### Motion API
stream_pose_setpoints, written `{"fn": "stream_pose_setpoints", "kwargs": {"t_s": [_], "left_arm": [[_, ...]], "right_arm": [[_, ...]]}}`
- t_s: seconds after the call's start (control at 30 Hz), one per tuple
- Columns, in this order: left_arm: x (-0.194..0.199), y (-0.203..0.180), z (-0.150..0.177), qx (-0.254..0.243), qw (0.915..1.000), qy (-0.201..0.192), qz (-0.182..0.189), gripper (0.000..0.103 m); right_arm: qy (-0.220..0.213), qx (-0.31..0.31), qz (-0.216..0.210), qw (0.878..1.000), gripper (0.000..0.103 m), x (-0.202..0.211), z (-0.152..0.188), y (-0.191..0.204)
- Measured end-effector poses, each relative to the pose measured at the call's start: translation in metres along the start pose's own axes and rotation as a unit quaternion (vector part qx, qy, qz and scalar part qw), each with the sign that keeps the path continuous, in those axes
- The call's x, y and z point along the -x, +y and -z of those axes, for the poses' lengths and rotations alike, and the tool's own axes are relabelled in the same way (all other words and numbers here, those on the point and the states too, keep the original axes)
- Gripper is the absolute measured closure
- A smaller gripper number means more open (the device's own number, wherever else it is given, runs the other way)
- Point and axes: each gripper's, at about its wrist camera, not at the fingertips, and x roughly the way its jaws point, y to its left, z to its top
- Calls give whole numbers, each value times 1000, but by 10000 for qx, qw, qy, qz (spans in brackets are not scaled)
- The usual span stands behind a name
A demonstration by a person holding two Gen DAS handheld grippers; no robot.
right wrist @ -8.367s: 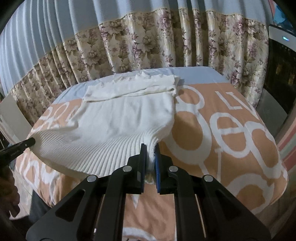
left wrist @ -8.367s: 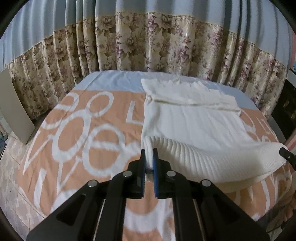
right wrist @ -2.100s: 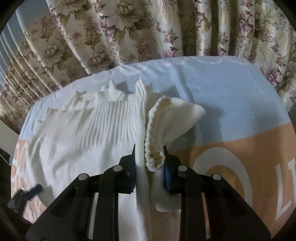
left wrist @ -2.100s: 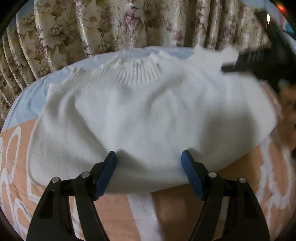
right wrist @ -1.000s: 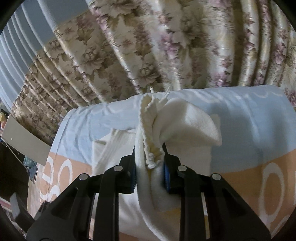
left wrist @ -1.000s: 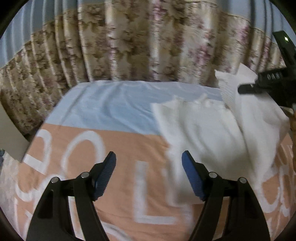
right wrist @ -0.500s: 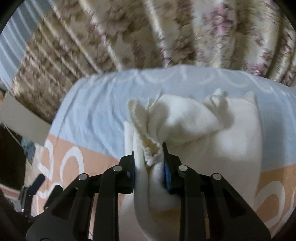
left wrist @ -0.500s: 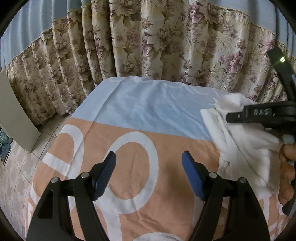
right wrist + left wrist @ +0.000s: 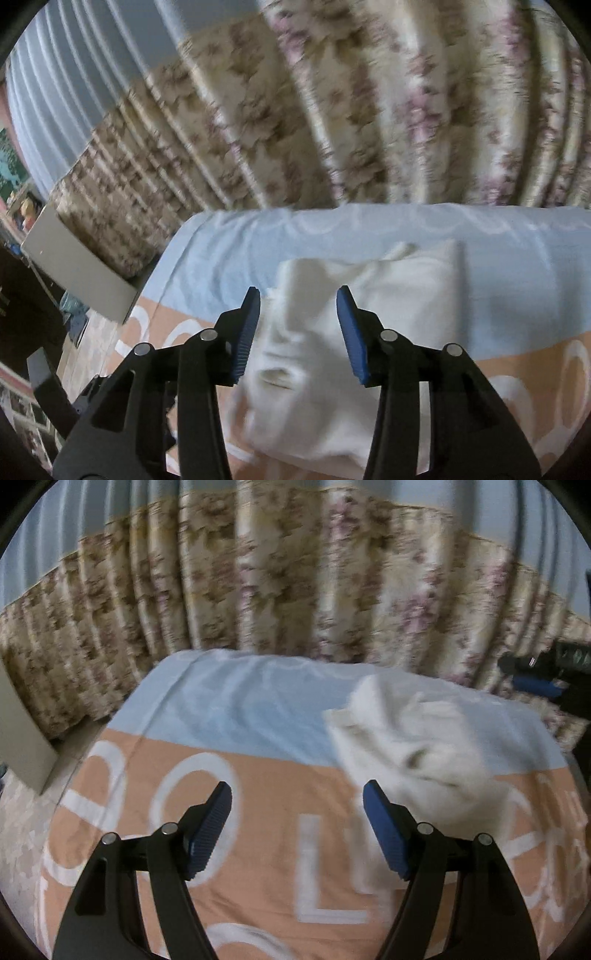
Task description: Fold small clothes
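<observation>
A white knitted sweater (image 9: 417,746) lies in a folded, rumpled bundle on the bed, across the line between the blue band and the orange part of the blanket. My left gripper (image 9: 297,801) stands open above the orange blanket, left of the sweater, with nothing between its blue pads. My right gripper (image 9: 298,308) hangs just above the sweater (image 9: 388,314); its jaws are opening and the pads do not touch the cloth. The right gripper's blue pad also shows far right (image 9: 535,686) in the left wrist view.
The bed carries an orange blanket (image 9: 258,849) with big white letters and a blue band (image 9: 236,701) at the far end. Floral curtains (image 9: 295,590) hang close behind it. A grey board (image 9: 74,266) leans at the left, beside the tiled floor (image 9: 22,812).
The right gripper has let go of the sweater bundle and lifted off it; the bundle now lies on the bed. The left gripper stayed open, its view swung slightly.
</observation>
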Motion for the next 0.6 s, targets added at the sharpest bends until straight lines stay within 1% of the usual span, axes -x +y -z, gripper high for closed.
{"fn": "stream_pose_setpoints", "kwargs": {"t_s": [0.1, 0.17, 0.23, 0.33, 0.43, 0.57, 0.6], "left_arm": [[8, -31, -3, -211, 9991, -90, 343, 29], [10, -51, -5, -329, 9974, -84, 638, 29], [8, -70, -5, -455, 9956, -54, 821, 29], [0, -88, -3, -579, 9941, 26, 914, 29], [-12, -95, -2, -531, 9934, 173, 999, 29], [-23, -99, 2, -358, 9933, 314, 1053, 30], [-24, -100, 4, -379, 9932, 332, 1047, 40]], "right_arm": [[-30, -281, 114, 9995, 57, 17, 10, -37], [-22, -465, 194, 9987, 57, 25, 18, -61], [-24, -639, 282, 9976, 57, 35, 29, -86], [-2, -823, 333, 9961, 57, 47, 44, -112], [18, -962, 355, 9947, 57, 56, 57, -132], [60, -956, 349, 9948, 56, 58, 65, -137], [82, -912, 352, 9952, 56, 57, 68, -135]]}}
